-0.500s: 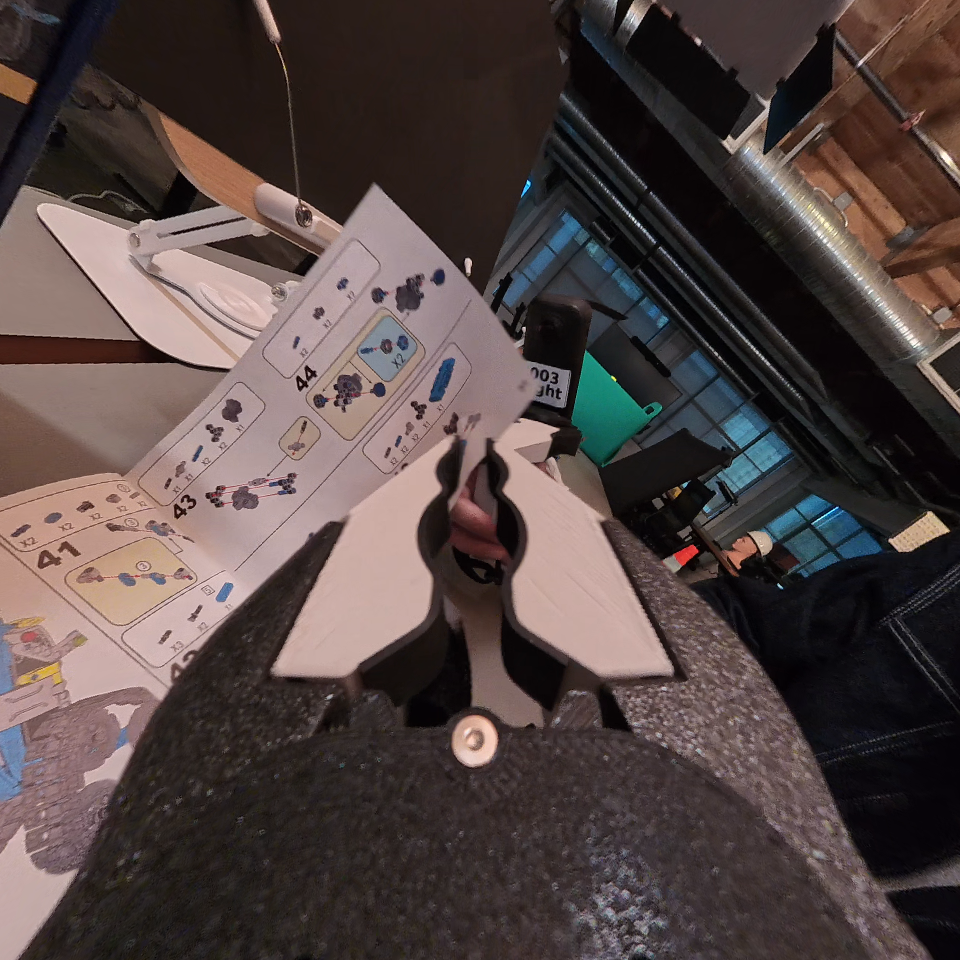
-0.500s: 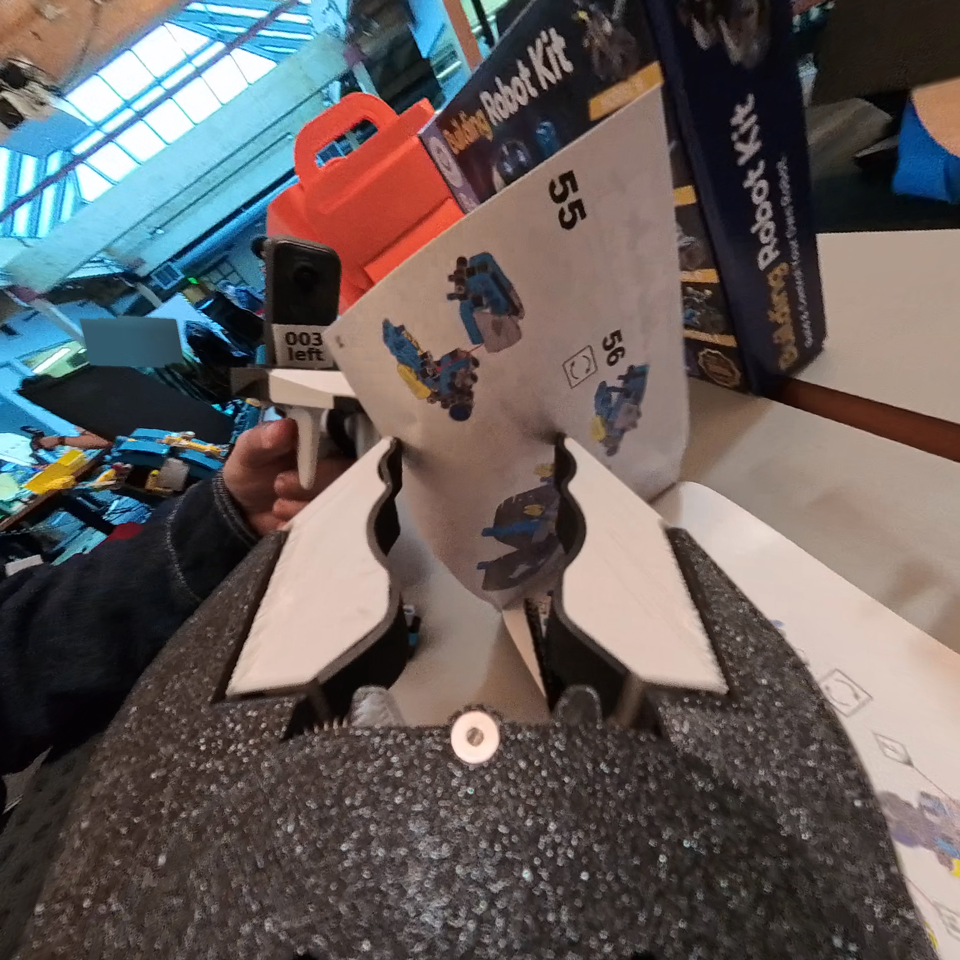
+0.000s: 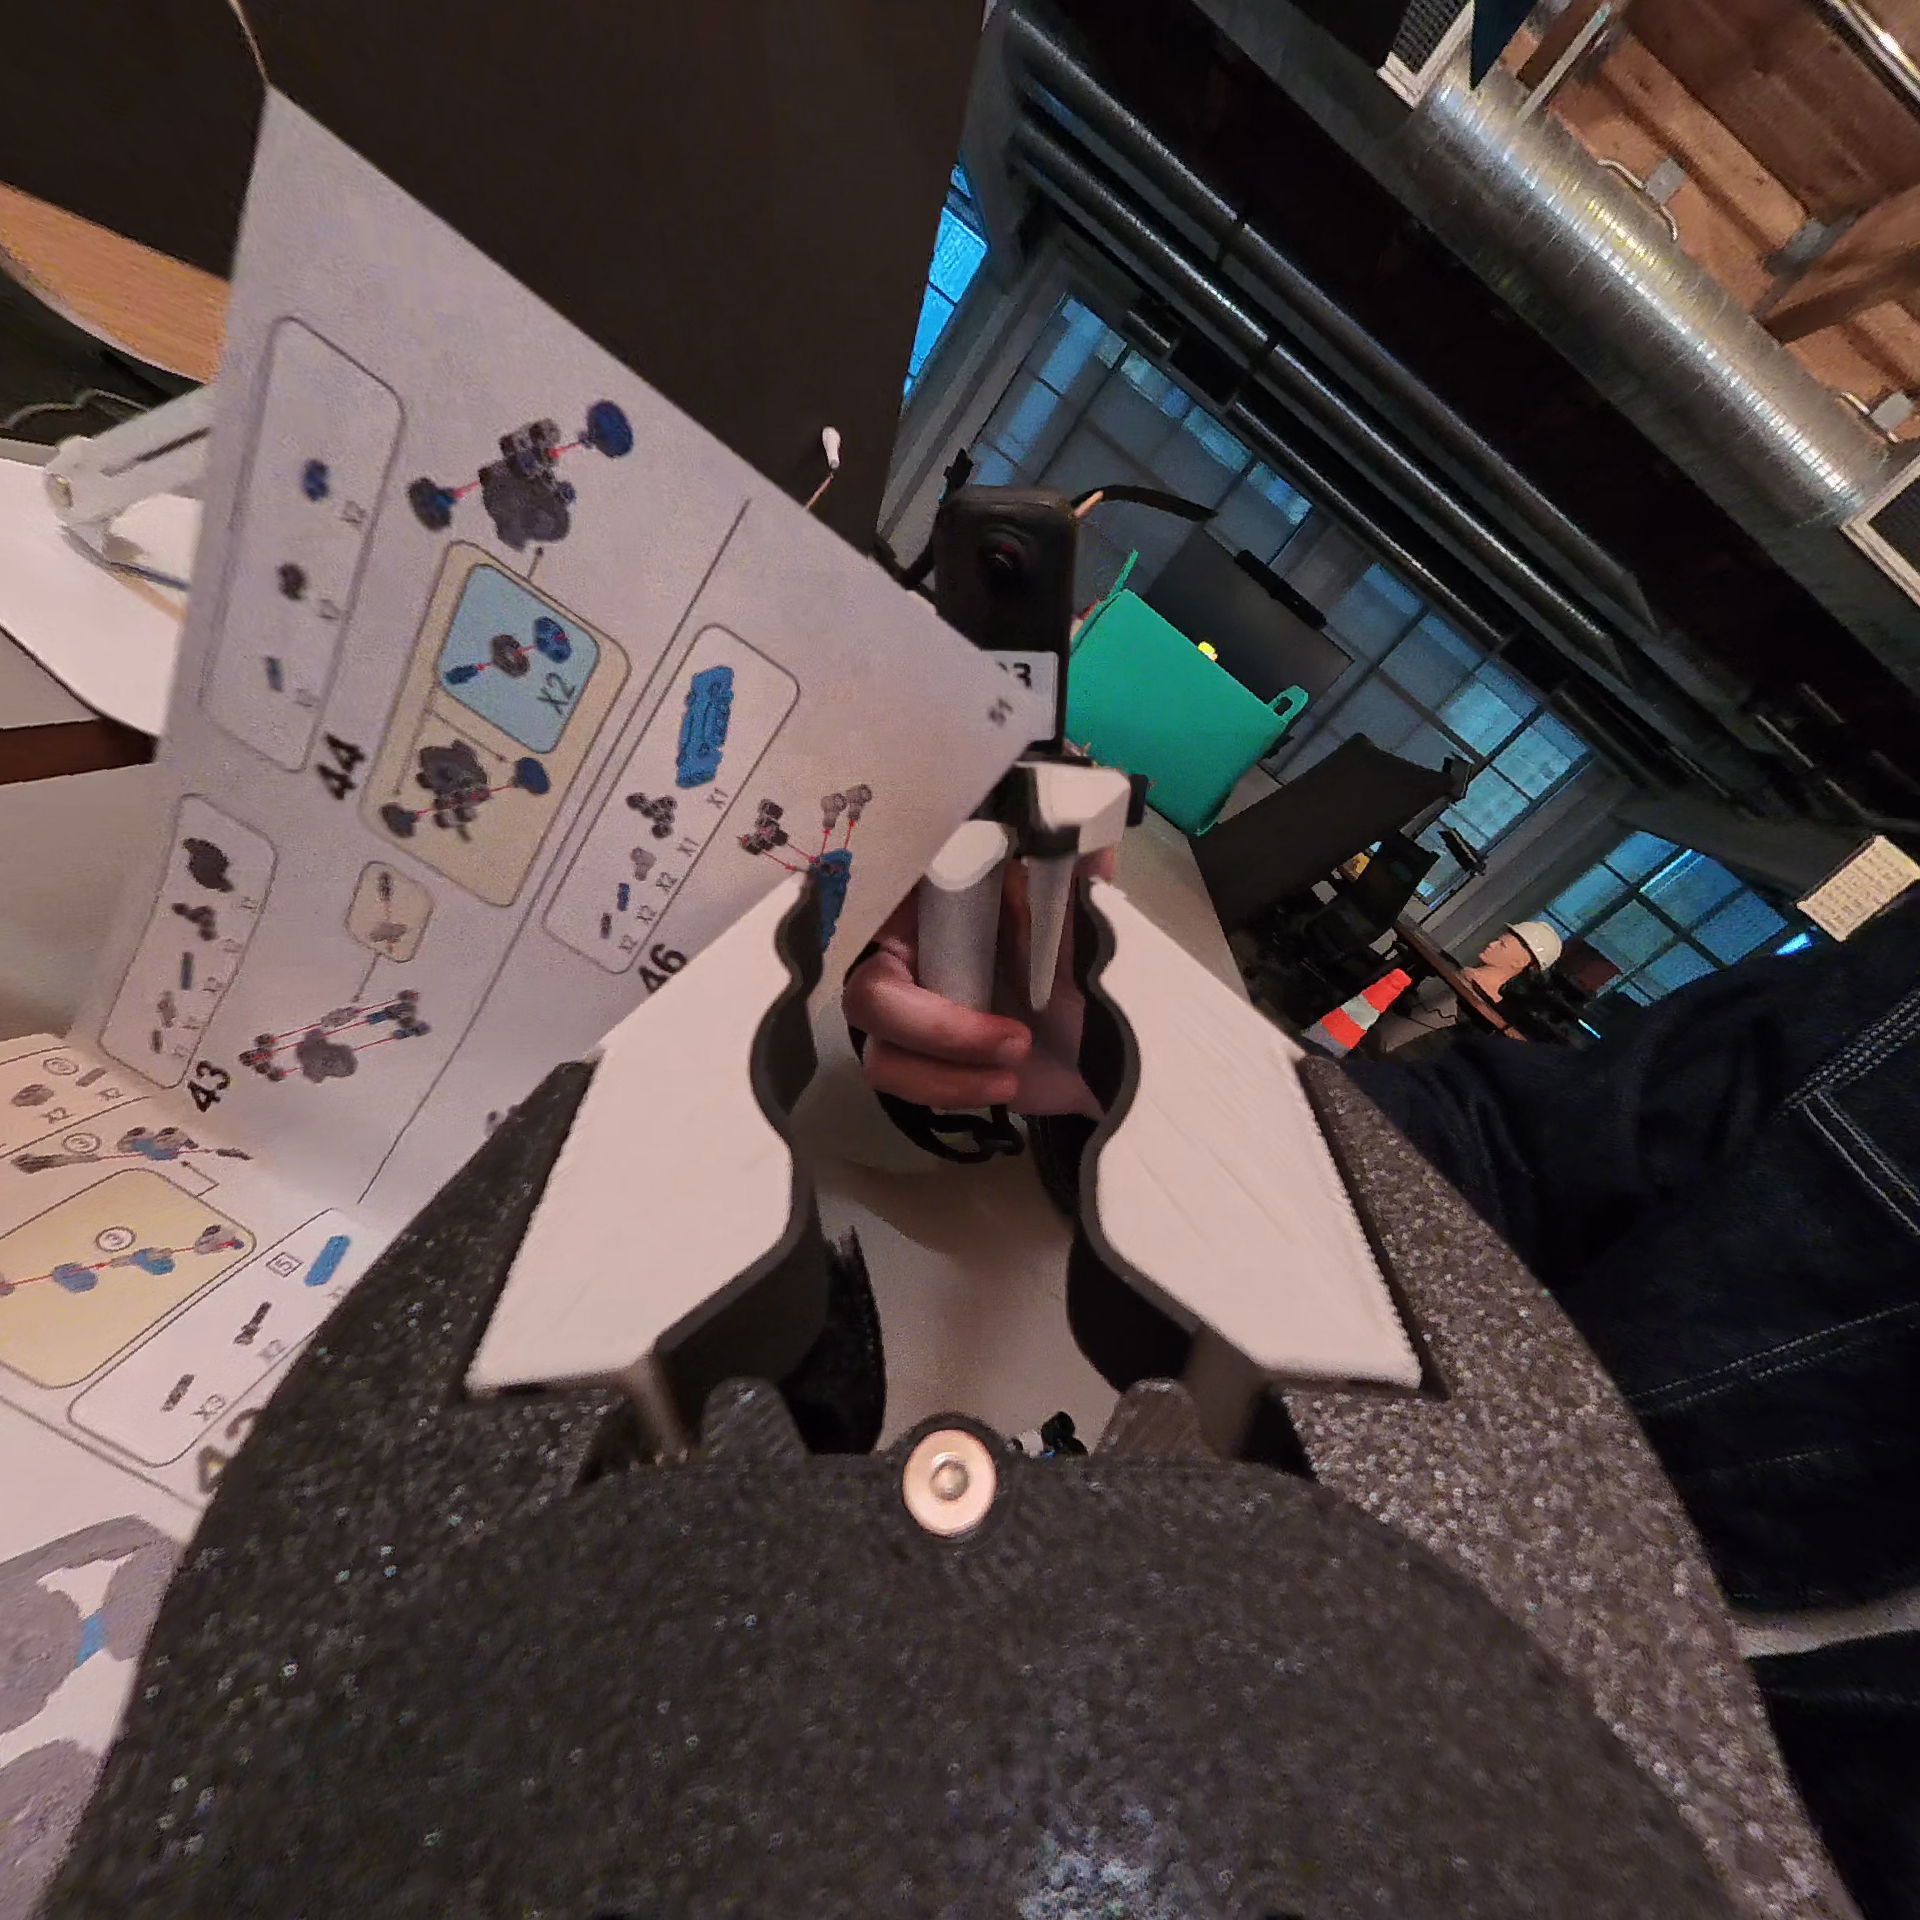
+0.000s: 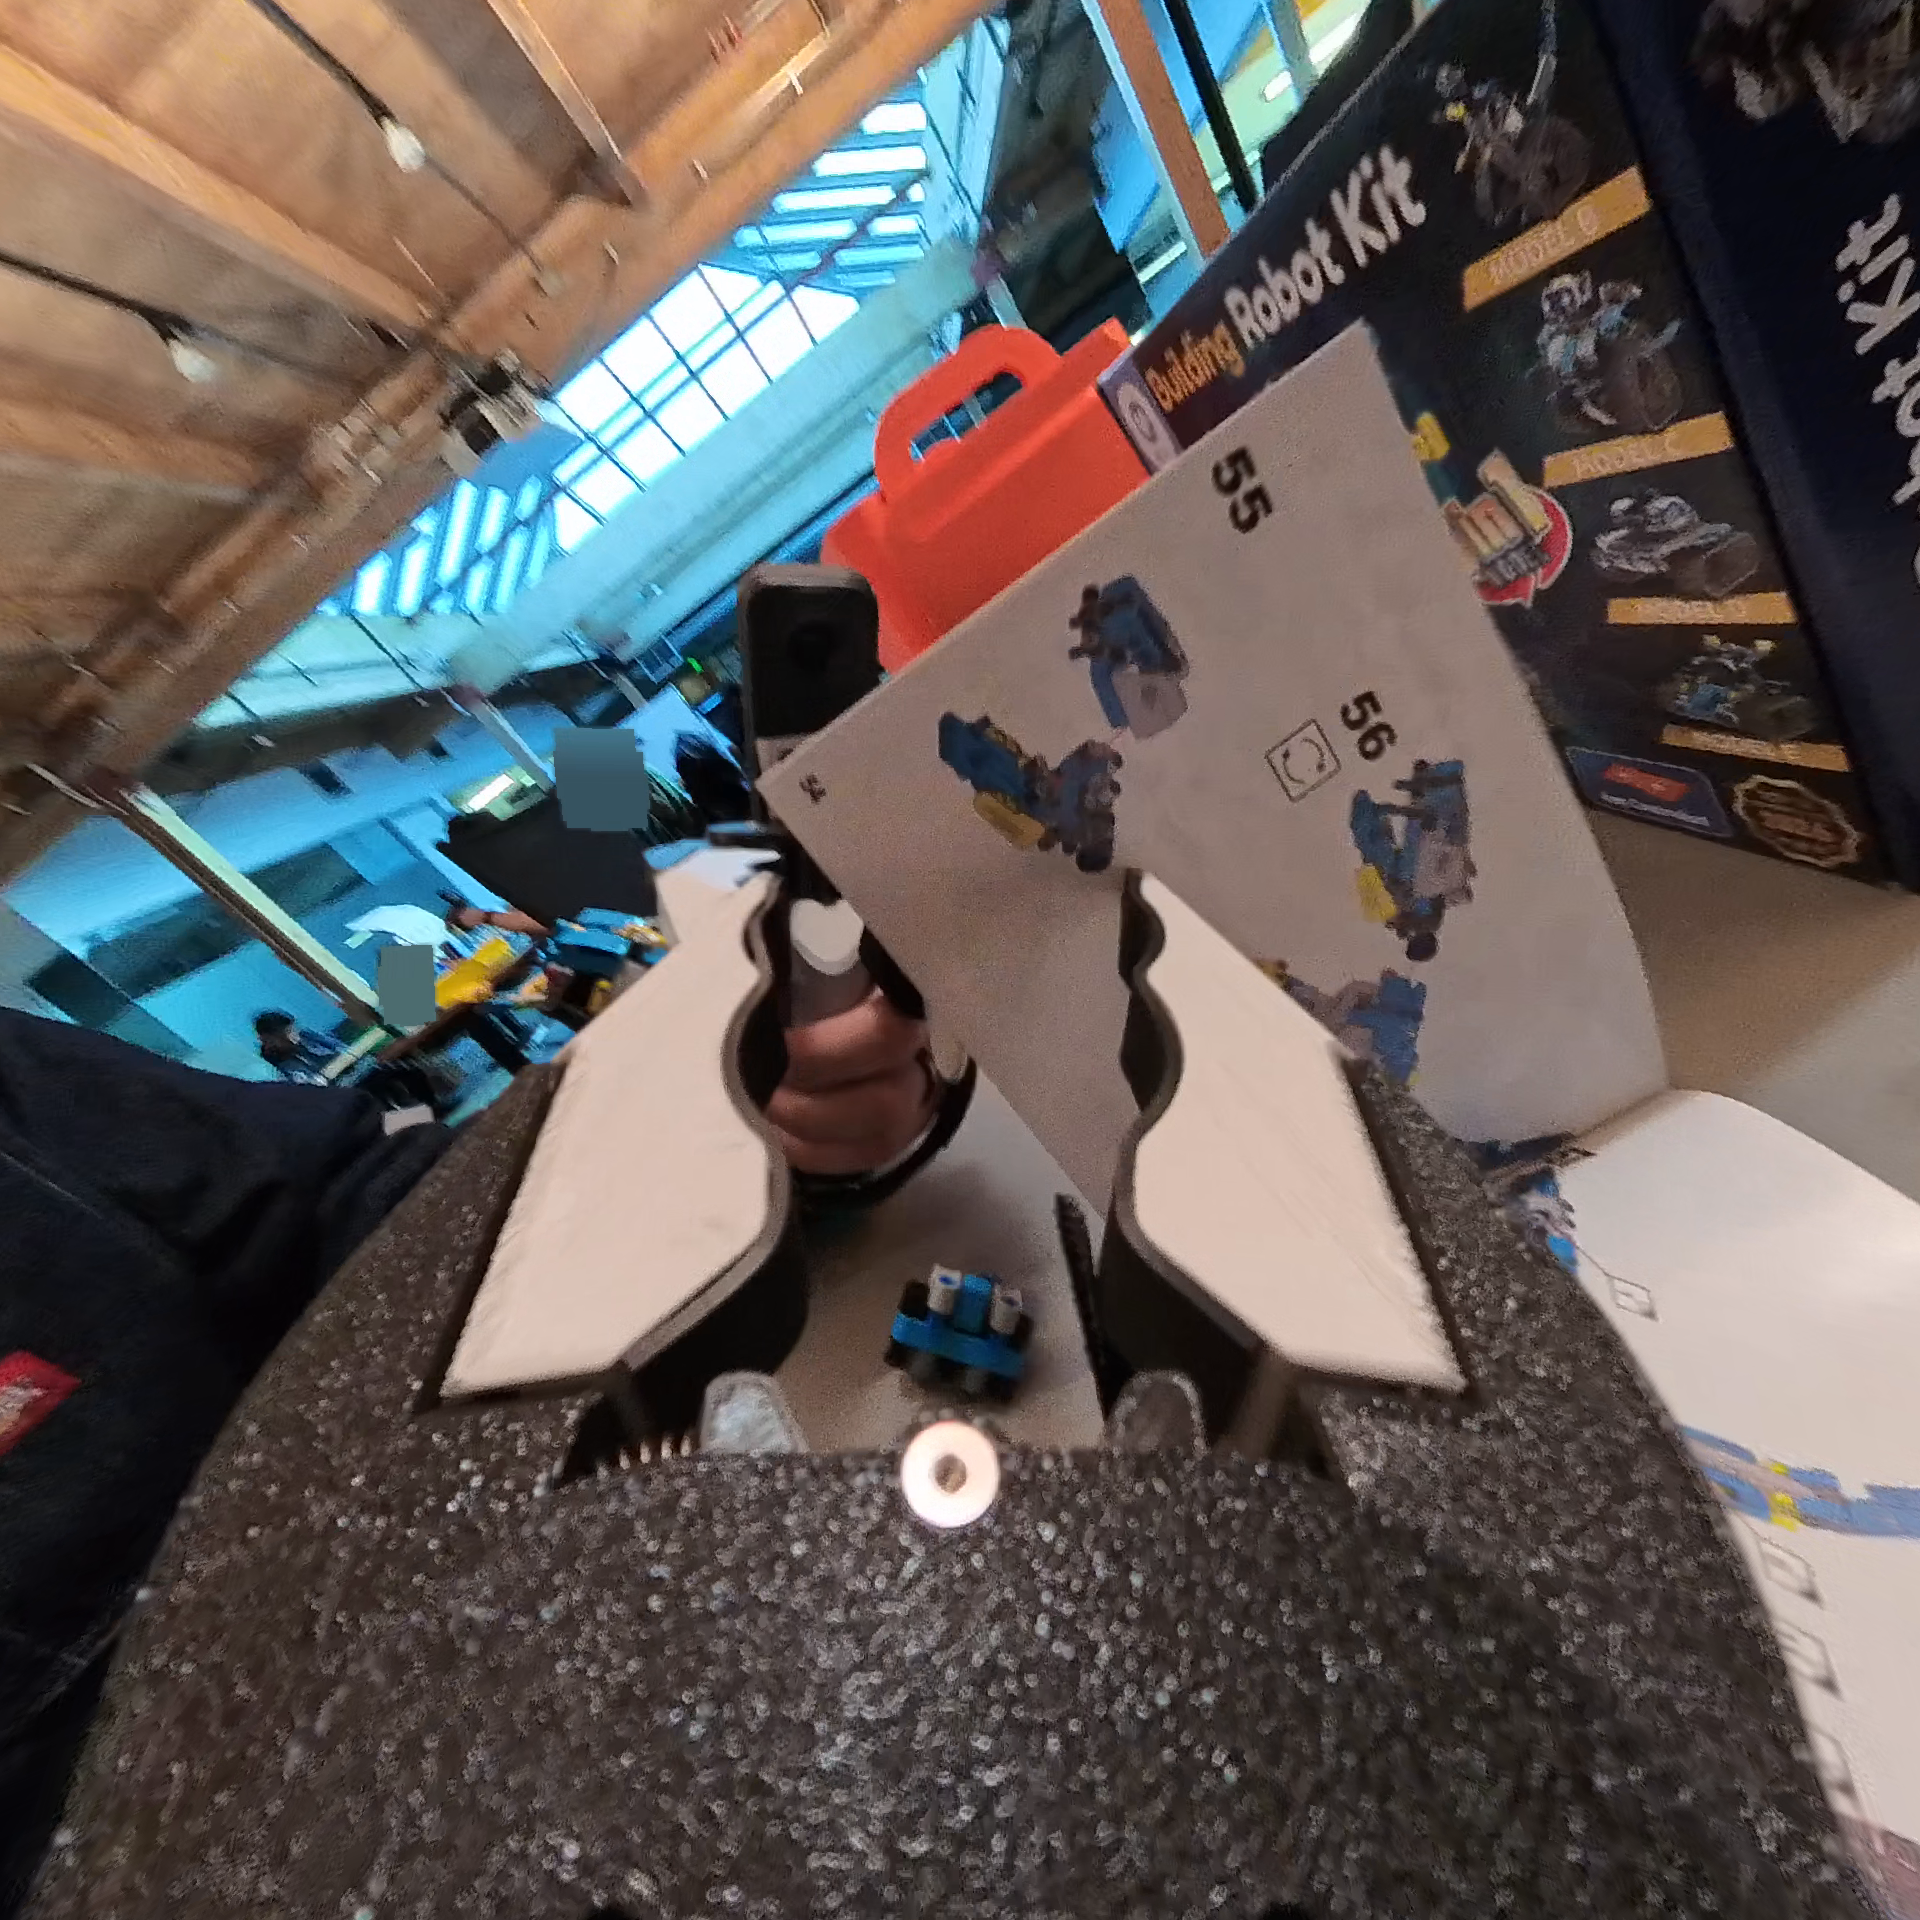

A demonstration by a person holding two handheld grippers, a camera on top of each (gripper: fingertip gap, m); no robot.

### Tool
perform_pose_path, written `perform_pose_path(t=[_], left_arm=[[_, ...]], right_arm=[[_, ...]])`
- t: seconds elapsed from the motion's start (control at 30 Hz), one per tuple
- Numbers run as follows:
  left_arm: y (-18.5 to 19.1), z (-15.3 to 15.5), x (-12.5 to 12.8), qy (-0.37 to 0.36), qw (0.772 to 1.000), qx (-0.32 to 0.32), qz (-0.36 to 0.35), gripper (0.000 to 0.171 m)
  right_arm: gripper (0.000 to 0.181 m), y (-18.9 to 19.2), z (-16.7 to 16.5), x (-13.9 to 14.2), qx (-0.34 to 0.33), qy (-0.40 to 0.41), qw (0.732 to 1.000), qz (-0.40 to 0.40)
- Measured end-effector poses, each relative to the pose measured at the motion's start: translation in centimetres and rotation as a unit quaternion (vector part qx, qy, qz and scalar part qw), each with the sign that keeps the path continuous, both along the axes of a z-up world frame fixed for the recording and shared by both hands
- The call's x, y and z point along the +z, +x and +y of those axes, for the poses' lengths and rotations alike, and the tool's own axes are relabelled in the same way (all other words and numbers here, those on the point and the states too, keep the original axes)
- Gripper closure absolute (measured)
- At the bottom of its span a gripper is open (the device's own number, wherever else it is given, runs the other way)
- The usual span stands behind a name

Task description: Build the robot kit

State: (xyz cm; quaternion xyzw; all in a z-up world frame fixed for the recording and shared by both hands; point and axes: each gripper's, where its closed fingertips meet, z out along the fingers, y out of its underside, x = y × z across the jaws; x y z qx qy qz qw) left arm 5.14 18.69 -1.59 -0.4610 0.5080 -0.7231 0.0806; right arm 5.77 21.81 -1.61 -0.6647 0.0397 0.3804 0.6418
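A page of a brick-kit instruction booklet (image 3: 468,644) stands upright, curling up from the open booklet (image 3: 114,1247) on the table. My left gripper (image 3: 951,904) is open and empty, its left finger just beside the page's free corner. My right gripper (image 4: 951,883) is open. The same page (image 4: 1247,727) leans by its right finger, with its lower edge running into the gap. A small blue brick assembly (image 4: 961,1330) lies on the table between the right fingers. Each view shows the hand (image 3: 935,1049) (image 4: 842,1091) holding the other gripper straight ahead.
An orange carry case (image 4: 987,478) and dark kit boxes (image 4: 1610,468) stand behind the page. A green bin (image 3: 1164,707) sits farther off. A dark denim sleeve (image 3: 1662,1195) fills the right side. A white lamp base (image 3: 73,582) lies at the far left. The grippers are tip to tip, or close to it.
My left gripper was shut on the page's corner and has opened and let go. The page stands more upright. The right gripper stays open, and the page has shifted toward its right finger.
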Motion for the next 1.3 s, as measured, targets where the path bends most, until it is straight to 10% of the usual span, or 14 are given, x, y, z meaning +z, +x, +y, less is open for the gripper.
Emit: perform_pose_path(t=[0.4,0.57,0.8,1.07,1.3], left_arm=[[0.0,2.1,0.9,-0.038,0.998,0.034,0.022,0.085],[0.0,2.7,0.5,-0.057,0.997,0.028,0.038,0.106],[0.4,4.8,-0.6,-0.076,0.994,0.066,0.047,0.17],[0.4,4.3,-0.8,-0.098,0.993,0.046,0.047,0.171],[0.6,2.6,0.2,-0.171,0.985,-0.019,0.027,0.171]], right_arm=[[0.122,-3.2,0.6,-1.4,-0.053,-0.018,0.953,-0.298],[0.12,-3.5,1.3,-2.1,-0.06,-0.031,0.945,-0.321],[0.122,-2.5,1.1,-1.9,-0.068,-0.043,0.952,-0.295],[0.126,0.3,1.1,-1.7,-0.125,-0.06,0.951,-0.275],[0.139,0.0,1.9,-2.1,-0.065,-0.06,0.993,-0.079]])
